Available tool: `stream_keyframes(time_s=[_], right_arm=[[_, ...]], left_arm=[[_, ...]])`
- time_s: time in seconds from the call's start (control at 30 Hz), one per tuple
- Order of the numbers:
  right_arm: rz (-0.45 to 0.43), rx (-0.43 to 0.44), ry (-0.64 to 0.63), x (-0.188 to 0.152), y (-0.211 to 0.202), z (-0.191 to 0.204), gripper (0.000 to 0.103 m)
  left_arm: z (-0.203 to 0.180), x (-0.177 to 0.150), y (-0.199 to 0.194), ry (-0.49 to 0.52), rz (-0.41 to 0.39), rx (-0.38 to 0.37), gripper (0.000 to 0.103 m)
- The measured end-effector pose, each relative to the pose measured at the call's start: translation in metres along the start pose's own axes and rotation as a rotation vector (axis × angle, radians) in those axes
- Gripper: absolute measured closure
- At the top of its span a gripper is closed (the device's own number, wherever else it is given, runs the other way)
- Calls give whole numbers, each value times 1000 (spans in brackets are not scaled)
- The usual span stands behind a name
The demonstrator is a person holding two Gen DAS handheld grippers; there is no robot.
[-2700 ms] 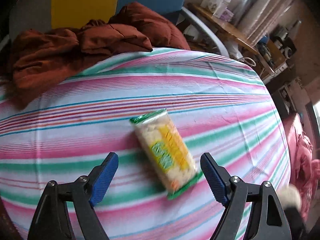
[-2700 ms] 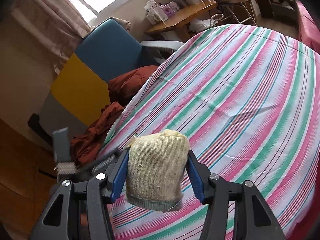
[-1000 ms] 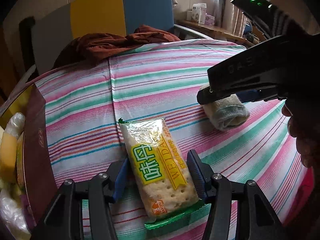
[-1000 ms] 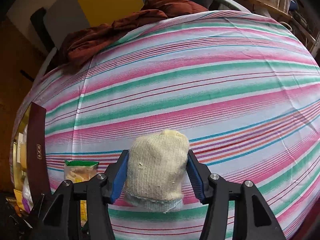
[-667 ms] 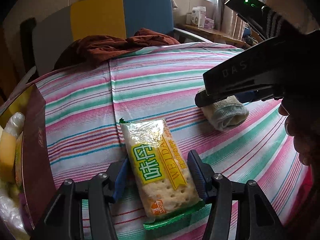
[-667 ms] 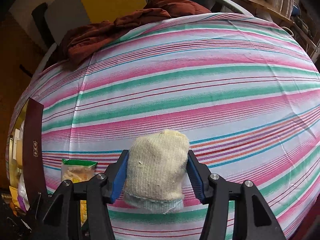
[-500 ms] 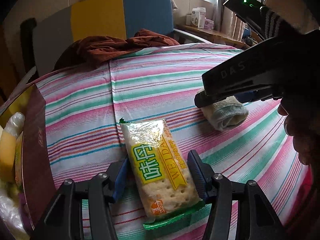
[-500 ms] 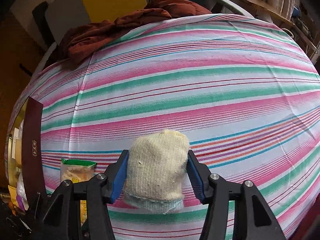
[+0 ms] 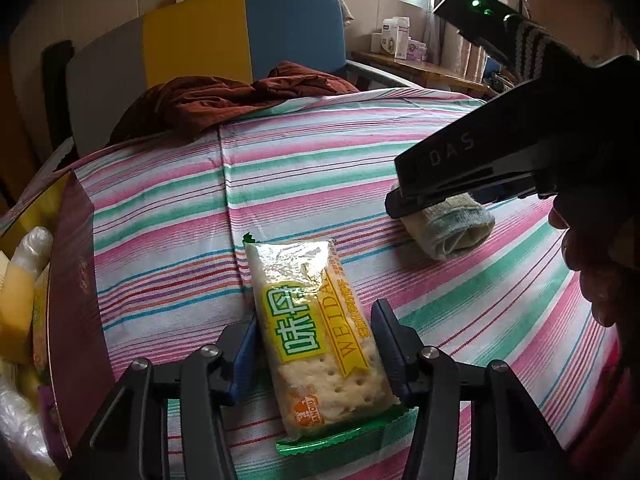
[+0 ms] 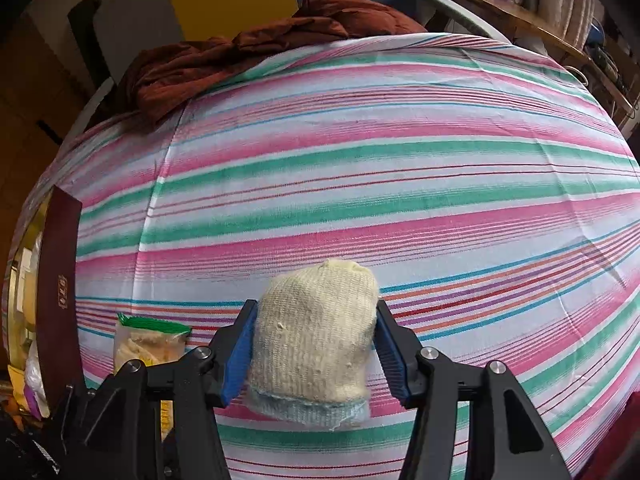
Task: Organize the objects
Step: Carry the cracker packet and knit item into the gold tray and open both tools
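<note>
A cracker packet (image 9: 316, 332) with a green end seal lies lengthwise on the striped bedsheet (image 9: 320, 160). My left gripper (image 9: 314, 340) straddles its near half, jaws closing, both blue pads against its sides. The packet's far end also shows at lower left in the right wrist view (image 10: 148, 340). My right gripper (image 10: 314, 344) is shut on a cream knitted sock roll (image 10: 316, 344) and holds it down at the sheet. In the left wrist view the sock roll (image 9: 452, 228) sticks out from under that gripper's black body, right of the packet.
A maroon box (image 9: 72, 280) with plastic-wrapped items inside stands at the left edge of the bed. A rust-brown garment (image 9: 224, 100) lies bunched at the far end below a grey, yellow and blue headboard (image 9: 200, 40). A person's hand (image 9: 600, 280) is at the right.
My left gripper, wide open above the packet earlier, has come down around it and its jaws have narrowed onto its sides. The right gripper keeps the sock roll, lowered to the sheet.
</note>
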State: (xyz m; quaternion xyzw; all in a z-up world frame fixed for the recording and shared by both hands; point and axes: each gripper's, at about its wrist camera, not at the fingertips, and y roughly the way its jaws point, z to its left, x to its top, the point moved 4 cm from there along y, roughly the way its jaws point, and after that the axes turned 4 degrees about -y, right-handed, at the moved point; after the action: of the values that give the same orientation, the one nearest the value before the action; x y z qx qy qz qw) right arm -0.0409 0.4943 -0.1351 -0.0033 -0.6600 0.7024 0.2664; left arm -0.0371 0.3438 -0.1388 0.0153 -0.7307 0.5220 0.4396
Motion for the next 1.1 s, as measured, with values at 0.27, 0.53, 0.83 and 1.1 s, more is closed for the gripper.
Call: stream_keyframes(time_s=[0.27,0.53,0.83,1.1], right_arm=[[-28,-15,-20,2,-3,2,48],[-62,-10,-6,5,-11,-1,48],[-124,36,-64,7,-20,22,48],[-190,72,-115,6,-36,42,48]], left_arm=[[-4,1,-15,10,4,-13,59],[-10,9,-58,30,-68,-65,59],[13,22,-134,1,-181,-106,59],[77,20,-176,-103,-236,-35,59]])
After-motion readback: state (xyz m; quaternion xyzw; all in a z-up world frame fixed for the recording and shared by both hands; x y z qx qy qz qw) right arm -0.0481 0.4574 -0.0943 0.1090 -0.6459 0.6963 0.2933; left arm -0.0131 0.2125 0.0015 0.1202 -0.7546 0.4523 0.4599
